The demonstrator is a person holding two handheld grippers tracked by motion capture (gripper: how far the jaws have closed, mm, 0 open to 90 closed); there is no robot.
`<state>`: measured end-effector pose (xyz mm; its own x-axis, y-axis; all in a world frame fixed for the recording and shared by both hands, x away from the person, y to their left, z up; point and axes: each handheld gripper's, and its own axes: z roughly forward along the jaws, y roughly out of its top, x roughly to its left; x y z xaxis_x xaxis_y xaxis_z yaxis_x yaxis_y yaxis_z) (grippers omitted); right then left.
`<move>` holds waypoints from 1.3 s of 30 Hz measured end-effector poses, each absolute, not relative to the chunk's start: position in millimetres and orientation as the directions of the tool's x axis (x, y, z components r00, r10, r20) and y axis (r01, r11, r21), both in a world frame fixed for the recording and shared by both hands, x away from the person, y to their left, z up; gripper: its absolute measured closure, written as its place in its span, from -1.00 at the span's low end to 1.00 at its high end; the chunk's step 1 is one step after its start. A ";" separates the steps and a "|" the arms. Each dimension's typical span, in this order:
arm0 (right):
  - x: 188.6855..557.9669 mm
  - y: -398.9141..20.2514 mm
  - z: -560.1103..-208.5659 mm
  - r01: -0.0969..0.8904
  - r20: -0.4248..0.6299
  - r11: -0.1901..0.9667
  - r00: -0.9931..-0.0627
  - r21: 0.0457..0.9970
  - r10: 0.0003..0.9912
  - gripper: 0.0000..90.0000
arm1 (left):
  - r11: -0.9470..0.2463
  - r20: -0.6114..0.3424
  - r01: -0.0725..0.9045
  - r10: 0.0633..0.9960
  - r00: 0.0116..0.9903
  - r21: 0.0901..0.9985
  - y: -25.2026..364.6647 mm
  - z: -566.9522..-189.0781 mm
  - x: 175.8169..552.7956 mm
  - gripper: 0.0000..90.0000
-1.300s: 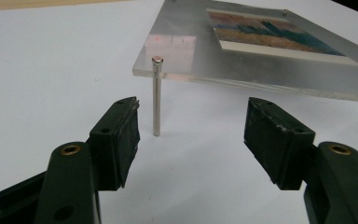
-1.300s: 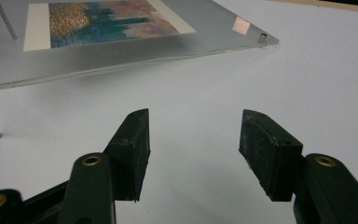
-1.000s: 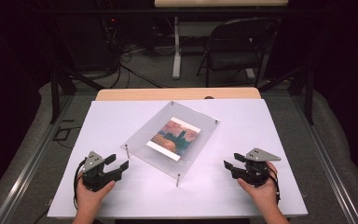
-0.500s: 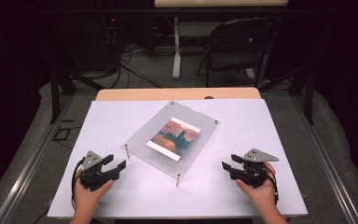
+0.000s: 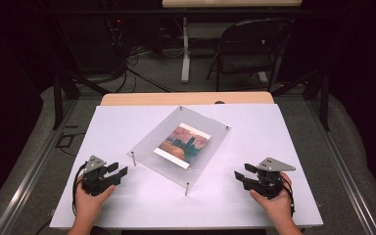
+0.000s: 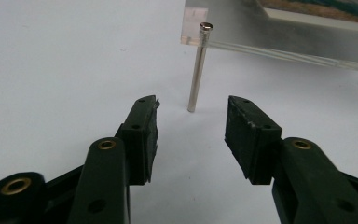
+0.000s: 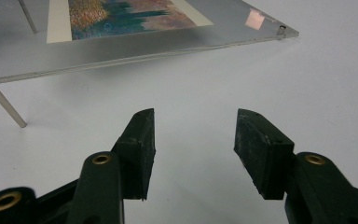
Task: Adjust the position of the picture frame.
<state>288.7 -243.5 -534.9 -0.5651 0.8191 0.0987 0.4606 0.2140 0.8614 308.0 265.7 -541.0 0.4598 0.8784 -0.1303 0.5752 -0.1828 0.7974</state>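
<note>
A clear acrylic picture frame (image 5: 203, 147) with a colourful print (image 5: 183, 144) lies tilted on thin metal legs in the middle of the white table (image 5: 127, 122). My left gripper (image 5: 120, 171) rests on the table to the frame's left, pointing at its near-left metal leg (image 6: 197, 70). Its jaws have just been closing, stand open, and hold nothing; the leg stands just beyond them. My right gripper (image 5: 239, 174) sits at the frame's right, open, with bare table between its pads (image 7: 261, 144). It looks at the frame's edge (image 7: 140, 53) and another leg (image 7: 4, 109).
A person's hands hold both grippers near the table's front edge. Beyond the far edge stand a folding chair (image 5: 252, 49), a table leg (image 5: 186, 49) and loose cables (image 5: 137, 54) on the floor. Dark curtains close off both sides.
The left gripper's jaws have narrowed and the hand has shifted slightly. The right gripper and the frame have stayed where they were.
</note>
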 end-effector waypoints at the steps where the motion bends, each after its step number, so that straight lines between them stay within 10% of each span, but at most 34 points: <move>1: 288.6 -244.1 -534.9 0.464 0.101 0.215 -0.565 0.859 0.819 0.06 | -0.180 -0.138 0.579 0.877 0.461 0.795 264.6 -541.7 310.6 0.22; 39: 289.2 -247.3 -535.1 0.481 0.139 0.185 -0.561 0.857 0.816 0.10 | -0.240 -0.103 0.599 0.872 0.479 0.764 231.1 -558.6 356.4 0.87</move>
